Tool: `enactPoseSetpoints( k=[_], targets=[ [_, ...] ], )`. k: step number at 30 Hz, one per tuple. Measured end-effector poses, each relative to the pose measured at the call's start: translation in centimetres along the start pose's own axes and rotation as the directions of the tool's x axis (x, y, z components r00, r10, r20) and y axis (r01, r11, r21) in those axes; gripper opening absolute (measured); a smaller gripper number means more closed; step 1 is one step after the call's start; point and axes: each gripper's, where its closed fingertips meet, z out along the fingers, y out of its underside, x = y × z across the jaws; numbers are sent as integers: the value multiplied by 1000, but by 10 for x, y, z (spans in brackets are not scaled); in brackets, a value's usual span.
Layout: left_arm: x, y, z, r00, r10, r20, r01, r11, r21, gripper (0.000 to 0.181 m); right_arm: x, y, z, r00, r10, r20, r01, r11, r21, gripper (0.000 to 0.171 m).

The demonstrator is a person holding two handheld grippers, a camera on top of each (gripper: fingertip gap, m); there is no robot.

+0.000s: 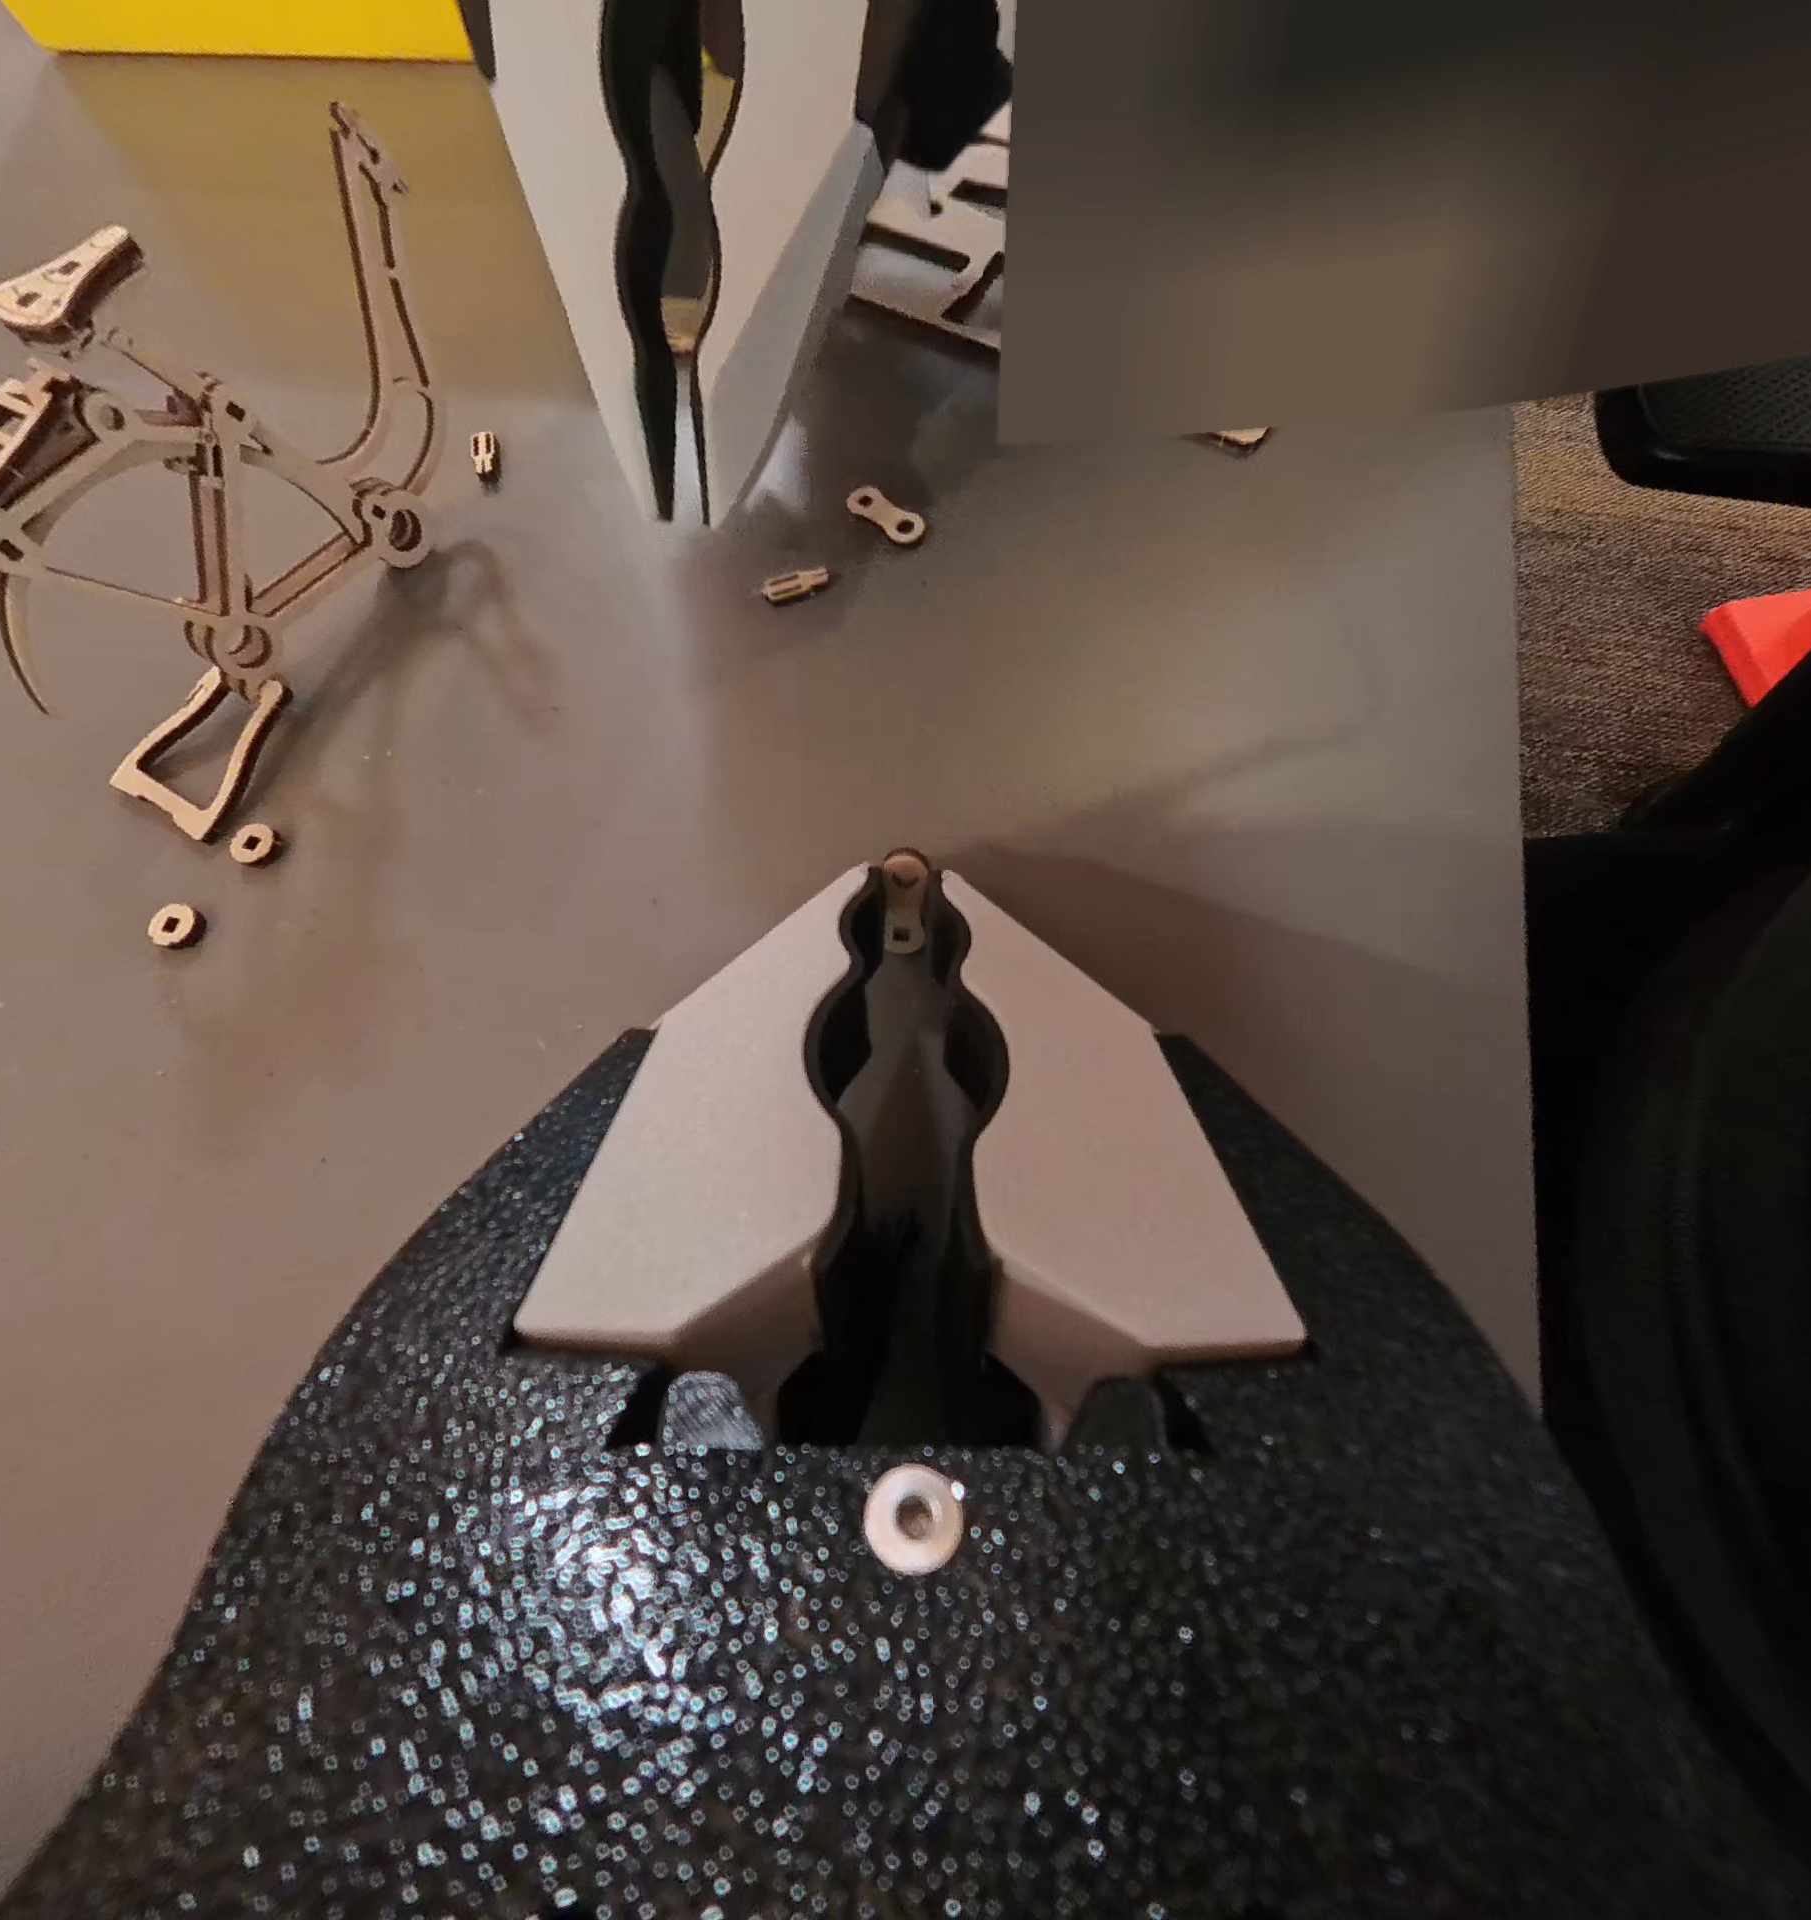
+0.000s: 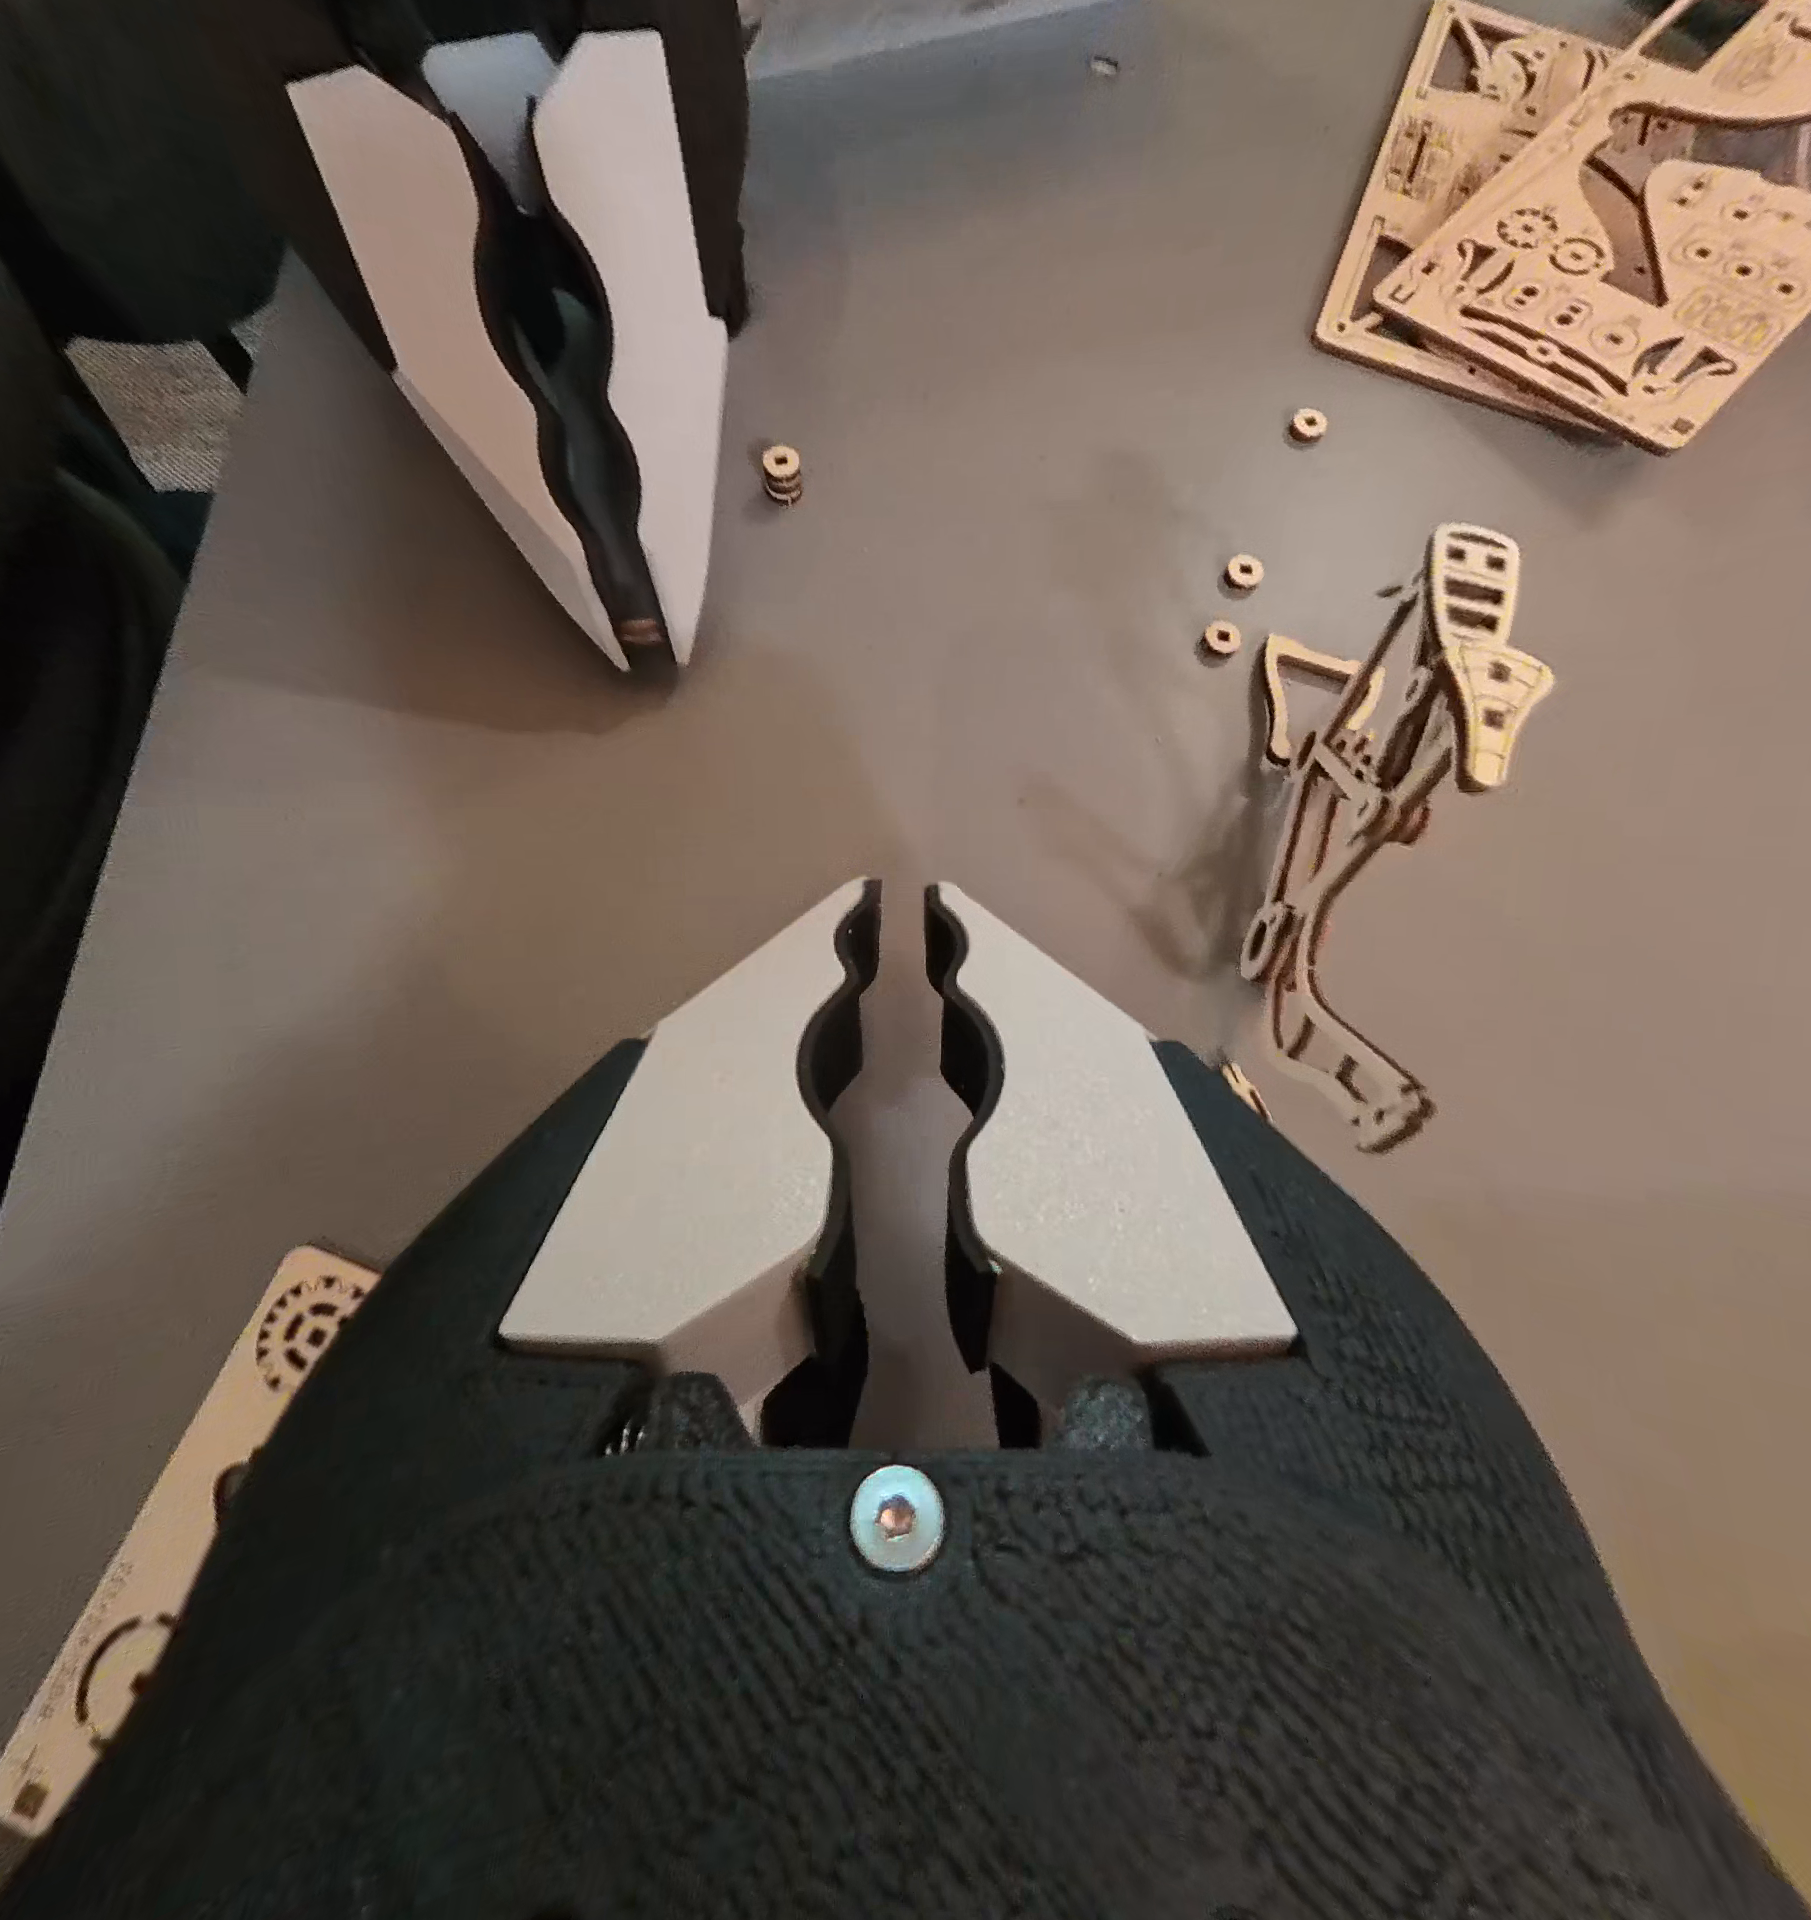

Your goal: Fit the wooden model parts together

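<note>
A half-built wooden model (image 1: 184,468) stands on the grey table (image 1: 672,748) at the left; in the right wrist view it is at the right (image 2: 1379,831). My left gripper (image 1: 906,878) is shut on a small wooden link piece (image 1: 906,906), which pokes out at the tips. It also shows in the right wrist view (image 2: 652,639), at the upper left, with the piece (image 2: 639,629) between its tips. My right gripper (image 2: 901,894) is open by a narrow gap and empty, above the table. In the left wrist view it (image 1: 683,504) points down at the table, at the top.
Loose parts lie around: a link (image 1: 885,514), a pin (image 1: 795,584), washers (image 1: 254,840), a stack of washers (image 2: 783,473) and single ones (image 2: 1244,569). Punched wooden sheets (image 2: 1607,260) lie at the far right, another sheet (image 2: 153,1558) under my right gripper. The table edge (image 1: 1514,727) is at the right. The gap from one gripper's tips to the other's is roughly 9 cm.
</note>
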Motion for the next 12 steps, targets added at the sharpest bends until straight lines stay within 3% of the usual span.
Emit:
enactPoseSetpoints(
  k=[5, 12],
  targets=[
    [0, 0, 0, 1000, 5, 6, -5, 1000, 1, 6, -7, 24, -1, 999, 9, 49, -3, 991, -131, 13],
    [-2, 0, 1, 1000, -16, 0, 16, 1000, -2, 6, -18, 25, 4, 994, -30, 107, 44, 991, -130, 18]
  ],
)
